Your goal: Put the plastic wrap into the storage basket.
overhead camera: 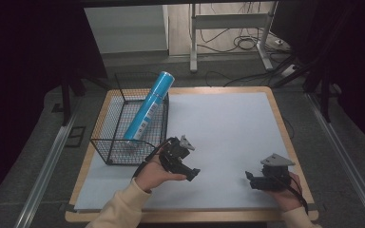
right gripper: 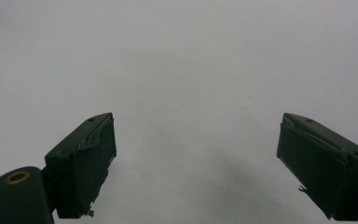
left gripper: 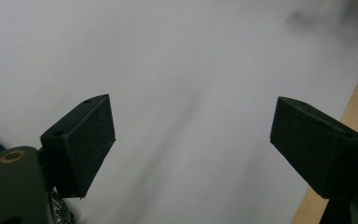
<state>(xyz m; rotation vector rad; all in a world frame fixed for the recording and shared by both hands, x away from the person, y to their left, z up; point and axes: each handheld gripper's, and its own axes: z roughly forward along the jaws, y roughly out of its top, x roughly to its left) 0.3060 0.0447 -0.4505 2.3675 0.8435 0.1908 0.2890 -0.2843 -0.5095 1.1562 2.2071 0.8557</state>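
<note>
Risk first: the tall blue cylindrical can with a printed label stands tilted in the black wire mesh basket, its top leaning on the basket's far right rim and poking well above it. The basket sits at the left edge of the white sheet over the wooden table. In my judgement a knock on the mesh from the left gripper, which hovers just beside the basket's near right corner, could shift the can or tip it out over the rim.

Left gripper: jaws spread wide, nothing between them, white sheet below. Right gripper: jaws likewise spread and empty, held low near the table's near right corner, well apart from the basket.

Hard to make out: label print on the can is too small to read. Whether the can's base rests flat on the basket floor is unclear through the mesh. In the left gripper view a sliver of mesh shows at the lower left, blurred. Room beyond the table's far edge is dark.
</note>
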